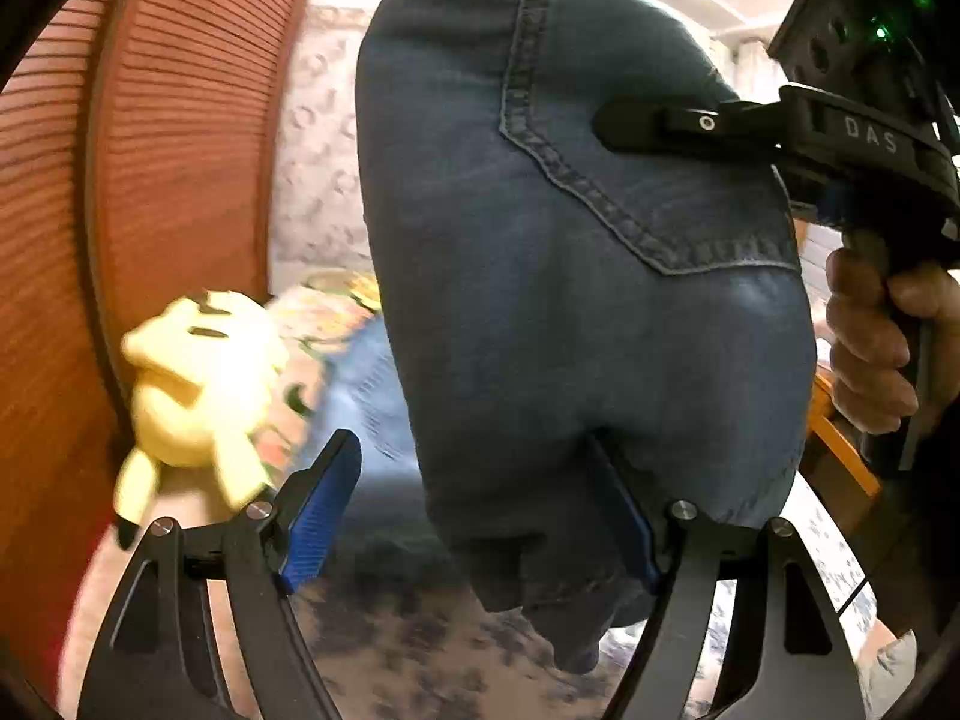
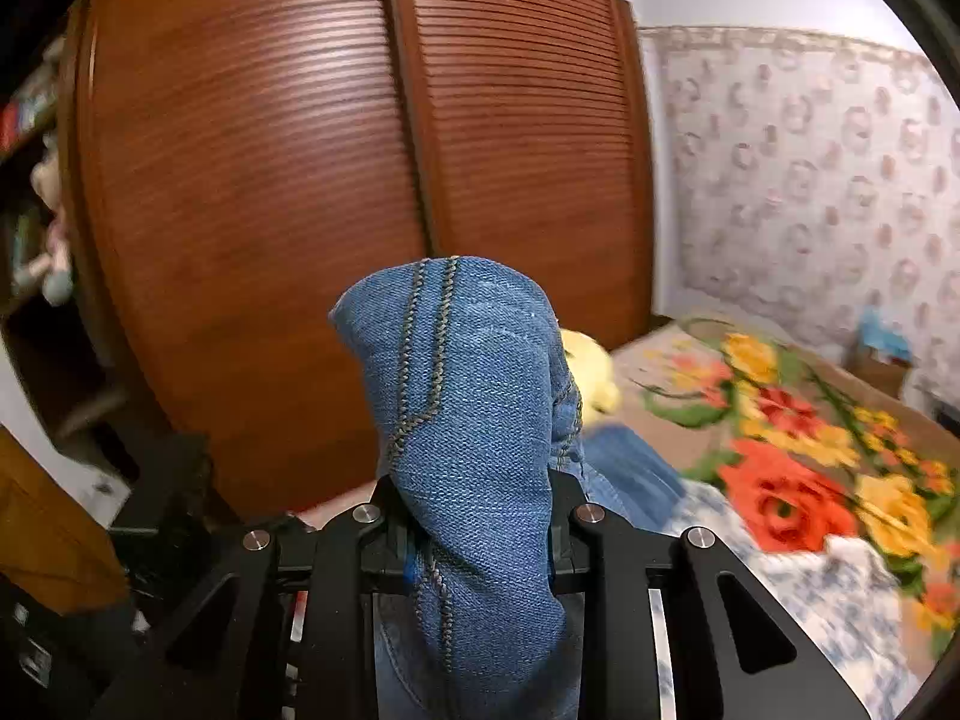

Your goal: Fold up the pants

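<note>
Blue jeans [image 1: 570, 276] hang in the air, back pocket facing the left wrist camera. My right gripper [image 1: 636, 120], held by a hand [image 1: 870, 336], pinches their upper right edge. In the right wrist view a bunched fold of the jeans [image 2: 474, 396] with a stitched seam stands up between the fingers of my right gripper [image 2: 474, 483], which is shut on it. My left gripper [image 1: 471, 444] is wide open below the jeans. Its left pad [image 1: 318, 516] is bare. Its right finger [image 1: 624, 516] is partly hidden behind the hanging denim.
A brown slatted wardrobe [image 2: 336, 138] stands close ahead. A yellow plush toy [image 1: 198, 384] lies on the bed by it. The bed [image 2: 798, 456] has a floral blanket, with a patterned wall [image 2: 810, 180] behind. Shelves [image 2: 36, 192] with clutter stand at the far left.
</note>
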The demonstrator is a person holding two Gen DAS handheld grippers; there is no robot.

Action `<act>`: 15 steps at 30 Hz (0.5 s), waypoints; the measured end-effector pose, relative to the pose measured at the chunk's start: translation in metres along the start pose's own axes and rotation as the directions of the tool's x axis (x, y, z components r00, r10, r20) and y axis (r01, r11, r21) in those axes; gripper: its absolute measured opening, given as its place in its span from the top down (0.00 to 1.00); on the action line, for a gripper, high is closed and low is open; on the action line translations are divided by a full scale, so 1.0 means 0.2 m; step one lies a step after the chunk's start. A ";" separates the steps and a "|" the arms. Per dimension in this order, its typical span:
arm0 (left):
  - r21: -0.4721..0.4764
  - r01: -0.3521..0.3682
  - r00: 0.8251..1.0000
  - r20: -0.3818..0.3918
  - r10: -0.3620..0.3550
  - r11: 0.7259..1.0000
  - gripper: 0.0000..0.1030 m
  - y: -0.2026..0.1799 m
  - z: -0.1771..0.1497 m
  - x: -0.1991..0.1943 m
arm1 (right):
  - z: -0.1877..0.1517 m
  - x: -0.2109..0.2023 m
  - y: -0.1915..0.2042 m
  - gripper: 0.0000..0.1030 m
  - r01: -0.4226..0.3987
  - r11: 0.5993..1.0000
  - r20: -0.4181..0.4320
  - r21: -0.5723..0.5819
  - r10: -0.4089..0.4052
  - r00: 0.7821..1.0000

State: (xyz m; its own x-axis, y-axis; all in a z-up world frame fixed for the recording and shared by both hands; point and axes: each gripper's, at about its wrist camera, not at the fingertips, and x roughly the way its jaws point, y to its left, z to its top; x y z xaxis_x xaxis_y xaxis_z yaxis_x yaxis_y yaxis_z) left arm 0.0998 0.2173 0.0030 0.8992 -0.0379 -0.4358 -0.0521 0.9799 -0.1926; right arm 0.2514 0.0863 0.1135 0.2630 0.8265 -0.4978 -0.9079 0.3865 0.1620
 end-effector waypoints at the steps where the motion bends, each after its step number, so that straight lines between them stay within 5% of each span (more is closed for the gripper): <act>1: 0.000 -0.026 1.000 0.018 0.026 1.000 0.25 0.04 0.04 -0.03 | 0.03 0.04 -0.01 0.73 -0.023 1.000 0.011 0.007 0.023 1.000; 5: 0.009 -0.107 0.993 0.050 0.106 0.994 0.25 0.17 0.11 -0.10 | 0.10 0.23 -0.11 0.73 -0.131 0.988 0.053 0.080 0.127 0.990; 9: 0.005 -0.154 0.988 0.031 0.154 0.988 0.25 0.27 0.12 -0.03 | -0.05 0.48 -0.39 0.73 -0.209 0.950 0.100 0.232 0.191 0.977; 15: 0.006 -0.140 0.980 -0.139 0.140 0.990 0.25 0.31 -0.01 0.36 | -0.55 0.96 -0.91 0.72 0.015 0.916 -0.090 0.401 0.023 0.996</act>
State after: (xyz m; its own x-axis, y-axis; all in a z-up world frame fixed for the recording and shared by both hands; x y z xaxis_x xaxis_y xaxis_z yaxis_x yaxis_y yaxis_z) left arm 0.1611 0.2752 -0.0429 0.8140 0.0723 -0.5764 -0.1750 0.9766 -0.1246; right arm 0.4308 0.1301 -0.1050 0.2115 0.7949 -0.5686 -0.6969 0.5306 0.4824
